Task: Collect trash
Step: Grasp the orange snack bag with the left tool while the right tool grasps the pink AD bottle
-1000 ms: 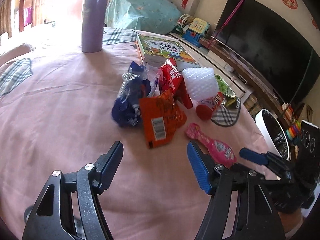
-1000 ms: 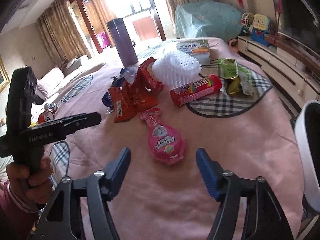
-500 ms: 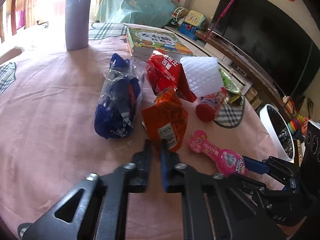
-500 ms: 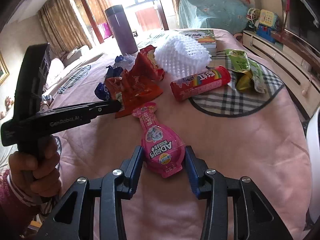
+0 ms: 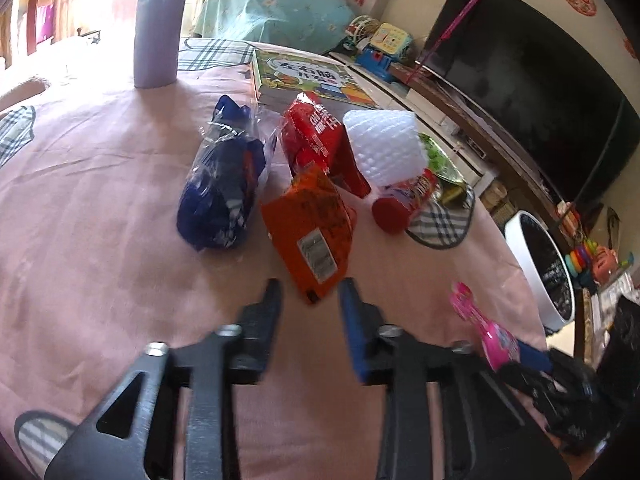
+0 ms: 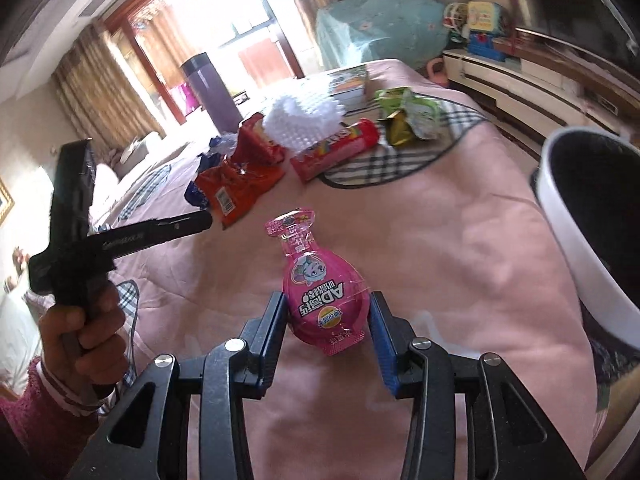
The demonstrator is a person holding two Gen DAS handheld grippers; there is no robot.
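The pink-covered surface [image 6: 460, 240] fills the frame, the white bin [image 6: 580, 248] at its right edge. Mid-frame lies the orange packet [image 5: 312, 232], long axis running toward the left gripper [image 5: 310, 300], whose fingers are opening with its near corner just between them (not pressed). Lower centre, the right gripper [image 6: 328, 316] clamps the pink pouch [image 6: 320, 284], neck pointing away; it sits nearer the bin.

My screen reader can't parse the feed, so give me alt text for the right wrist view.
The right gripper is closed on a pink candy pouch, lifted over a pink tablecloth. A white bin stands at right; wrappers and a red tube lie behind, with the left gripper at left.
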